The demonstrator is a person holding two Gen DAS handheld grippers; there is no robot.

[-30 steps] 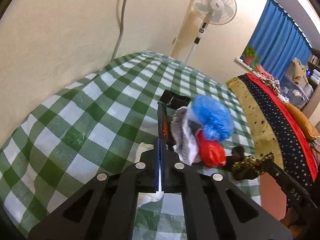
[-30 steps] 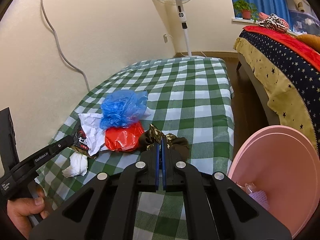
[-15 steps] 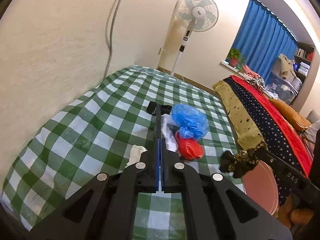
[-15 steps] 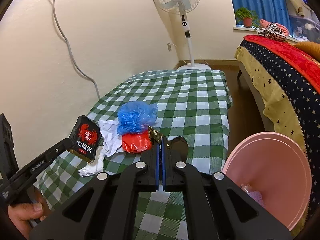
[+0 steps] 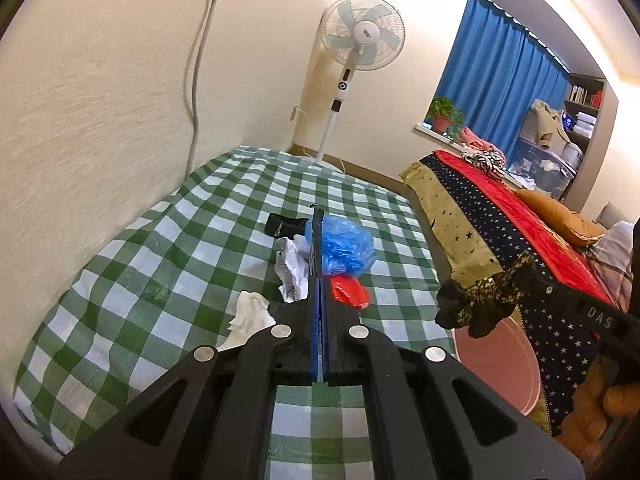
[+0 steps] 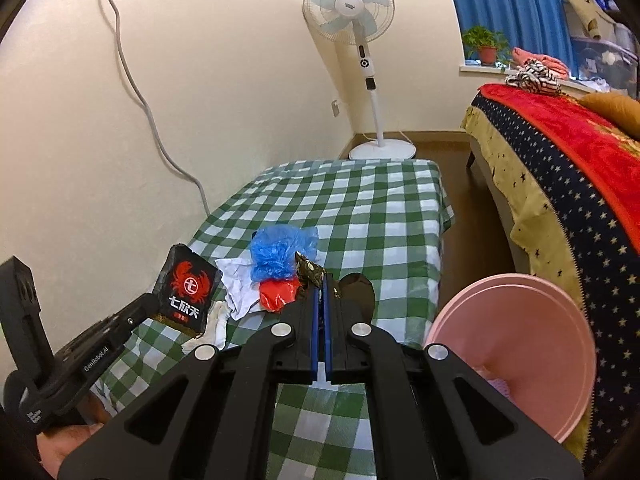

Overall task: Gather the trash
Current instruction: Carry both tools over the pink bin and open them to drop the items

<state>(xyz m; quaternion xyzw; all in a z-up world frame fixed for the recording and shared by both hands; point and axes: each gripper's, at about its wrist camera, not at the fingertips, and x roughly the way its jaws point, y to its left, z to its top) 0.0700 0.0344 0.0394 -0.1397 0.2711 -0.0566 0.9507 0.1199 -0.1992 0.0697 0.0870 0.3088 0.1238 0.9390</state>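
My left gripper (image 5: 319,280) is shut on a flat black packet (image 5: 318,240), which shows edge-on here. In the right wrist view the packet (image 6: 188,292) shows a red crab logo and hangs above the table's near left corner. My right gripper (image 6: 321,284) is shut on a crumpled dark brown and gold wrapper (image 6: 310,270); the wrapper (image 5: 480,300) hangs above the pink bin (image 5: 500,364). On the green checked tablecloth (image 6: 360,208) lie a blue plastic bag (image 6: 280,252), a red bag (image 6: 278,296), crumpled white paper (image 6: 240,284), a white tissue (image 5: 250,312) and a small black item (image 5: 286,226).
The pink bin (image 6: 520,340) stands on the floor right of the table, against a bed with a starred cover (image 6: 580,184). A standing fan (image 6: 352,4) is beyond the table's far end. A wall with a grey cable (image 6: 132,76) runs along the left.
Both grippers have risen and drawn back from the table. The black packet came up off the pile in the left gripper; the brown wrapper rose with the right gripper toward the bin.
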